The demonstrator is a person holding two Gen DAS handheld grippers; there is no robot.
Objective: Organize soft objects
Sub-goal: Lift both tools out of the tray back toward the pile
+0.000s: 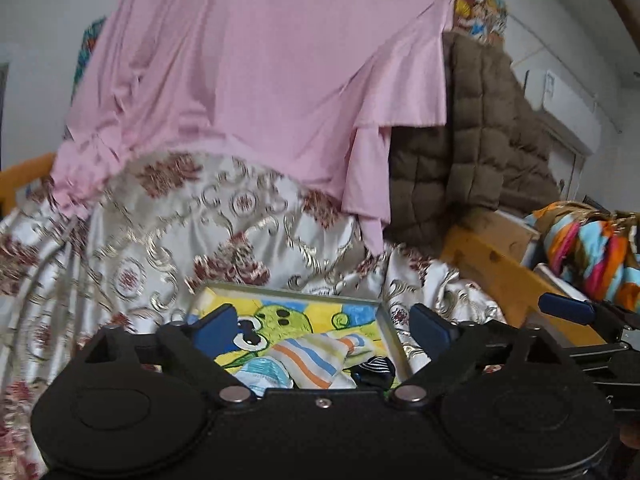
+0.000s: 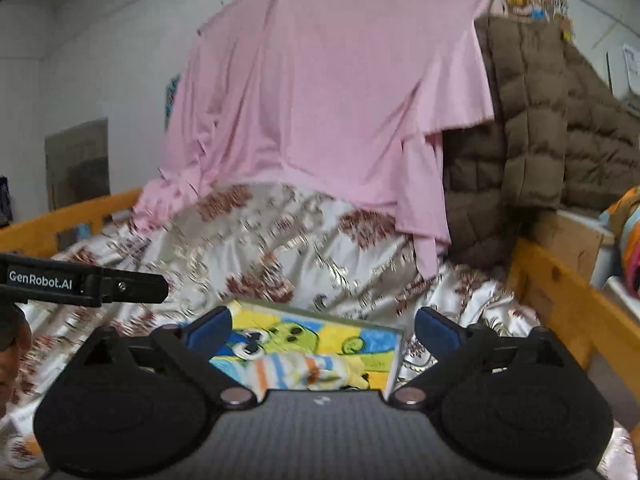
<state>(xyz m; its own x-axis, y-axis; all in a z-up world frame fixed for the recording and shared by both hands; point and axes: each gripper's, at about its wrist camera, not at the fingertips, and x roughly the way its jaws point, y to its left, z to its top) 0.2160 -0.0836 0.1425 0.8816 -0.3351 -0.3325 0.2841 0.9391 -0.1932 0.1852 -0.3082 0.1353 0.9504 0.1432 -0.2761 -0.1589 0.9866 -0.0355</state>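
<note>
A pink sheet [image 2: 332, 92] is hanging against the pale wall [image 2: 100, 40], draping onto a bed [image 2: 280, 248] covered in floral satin. A wooden bed rail [image 2: 568, 296] is running along the right, and a brown quilted coat [image 2: 532, 128] is hanging beside the sheet.

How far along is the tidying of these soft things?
Done, it seems: a striped cloth, a dark striped sock and a pale item lie in the cartoon-lined box. In hand: nothing; the left gripper and right gripper are open and empty. Left: hard to say; no other loose small items show.
</note>
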